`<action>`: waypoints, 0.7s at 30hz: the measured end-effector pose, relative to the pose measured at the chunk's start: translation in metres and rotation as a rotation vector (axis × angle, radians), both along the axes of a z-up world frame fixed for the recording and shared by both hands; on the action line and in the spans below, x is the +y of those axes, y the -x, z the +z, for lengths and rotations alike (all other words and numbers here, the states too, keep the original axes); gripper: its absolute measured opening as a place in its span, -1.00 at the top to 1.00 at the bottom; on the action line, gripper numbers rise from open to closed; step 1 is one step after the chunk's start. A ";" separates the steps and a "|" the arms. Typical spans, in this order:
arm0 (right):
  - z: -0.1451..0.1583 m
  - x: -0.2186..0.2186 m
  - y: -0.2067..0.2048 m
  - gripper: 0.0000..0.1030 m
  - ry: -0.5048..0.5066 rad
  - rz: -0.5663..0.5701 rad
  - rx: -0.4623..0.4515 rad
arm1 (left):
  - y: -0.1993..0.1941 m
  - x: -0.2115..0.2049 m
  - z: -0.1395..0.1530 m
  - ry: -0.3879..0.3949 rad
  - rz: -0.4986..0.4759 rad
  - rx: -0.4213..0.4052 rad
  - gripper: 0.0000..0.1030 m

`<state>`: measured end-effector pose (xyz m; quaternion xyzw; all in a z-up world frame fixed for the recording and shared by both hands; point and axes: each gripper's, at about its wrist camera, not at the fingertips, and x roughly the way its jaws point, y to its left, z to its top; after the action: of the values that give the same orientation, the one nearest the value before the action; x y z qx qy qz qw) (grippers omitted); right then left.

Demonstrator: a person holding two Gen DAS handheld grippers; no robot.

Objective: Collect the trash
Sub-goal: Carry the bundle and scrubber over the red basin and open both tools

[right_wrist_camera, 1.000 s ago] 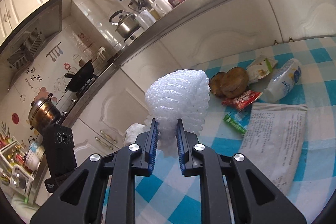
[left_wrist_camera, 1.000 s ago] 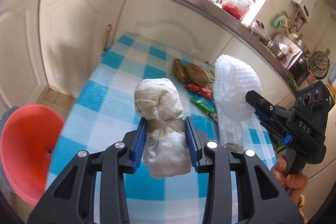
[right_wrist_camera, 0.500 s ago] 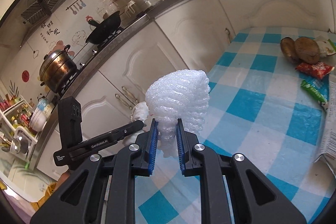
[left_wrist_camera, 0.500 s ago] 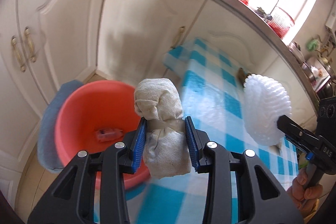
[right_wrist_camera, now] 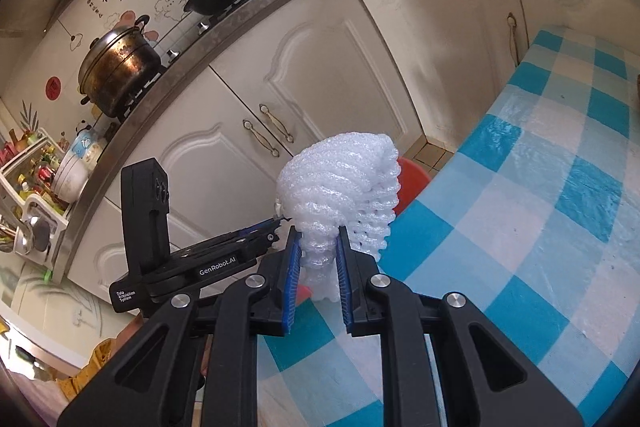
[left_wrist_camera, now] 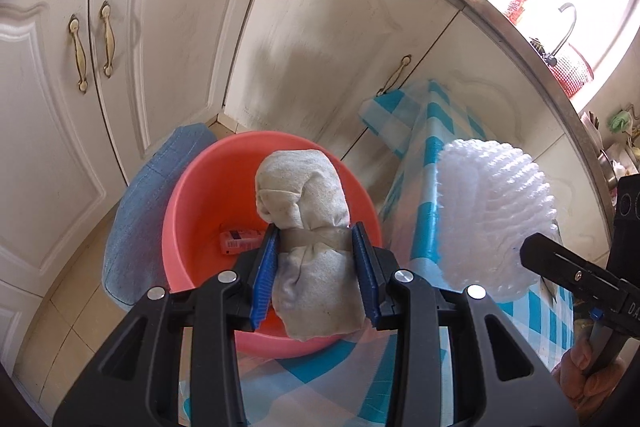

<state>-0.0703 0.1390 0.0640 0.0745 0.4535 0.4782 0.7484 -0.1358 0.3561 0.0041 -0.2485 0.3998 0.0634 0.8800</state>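
Note:
My left gripper (left_wrist_camera: 316, 259) is shut on a dirty grey-white cloth bundle (left_wrist_camera: 306, 211) and holds it above a red plastic basin (left_wrist_camera: 200, 211) on the floor. A small pink packet (left_wrist_camera: 240, 241) lies in the basin. My right gripper (right_wrist_camera: 318, 263) is shut on a white foam fruit net (right_wrist_camera: 340, 195), held over the left edge of the blue-checked table (right_wrist_camera: 520, 227). The net also shows in the left wrist view (left_wrist_camera: 492, 219), to the right of the cloth. The basin's rim (right_wrist_camera: 412, 175) peeks out behind the net in the right wrist view.
White kitchen cabinets (left_wrist_camera: 160, 39) stand close behind the basin. A blue cushion (left_wrist_camera: 136, 227) lies under the basin's left side. The table's corner (left_wrist_camera: 400, 115) hangs just right of the basin. A stove with pots (right_wrist_camera: 120, 75) tops the counter.
Both grippers have swung left, away from the table's trash, toward the floor basin. The cloth now hangs over the basin, and the foam net has reached the table's left edge.

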 end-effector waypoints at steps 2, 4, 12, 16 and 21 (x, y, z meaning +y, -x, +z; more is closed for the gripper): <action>-0.004 0.011 -0.002 0.60 0.014 0.016 0.011 | 0.002 0.002 -0.004 -0.001 0.005 0.007 0.26; -0.008 0.020 -0.003 0.59 0.032 0.033 0.014 | 0.003 0.006 -0.008 0.002 0.015 0.013 0.26; -0.019 0.047 -0.004 0.59 0.090 0.070 0.017 | 0.002 0.015 -0.023 0.021 0.027 0.040 0.26; -0.025 0.051 -0.006 0.58 0.103 0.073 0.027 | 0.001 0.018 -0.028 0.026 0.031 0.046 0.26; -0.027 0.056 -0.006 0.31 0.127 0.062 0.007 | -0.001 0.021 -0.034 0.020 0.056 0.072 -0.05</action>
<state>-0.0640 0.1946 0.0372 0.0145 0.4877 0.4710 0.7350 -0.1346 0.3775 -0.0295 -0.2659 0.4247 0.0928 0.8604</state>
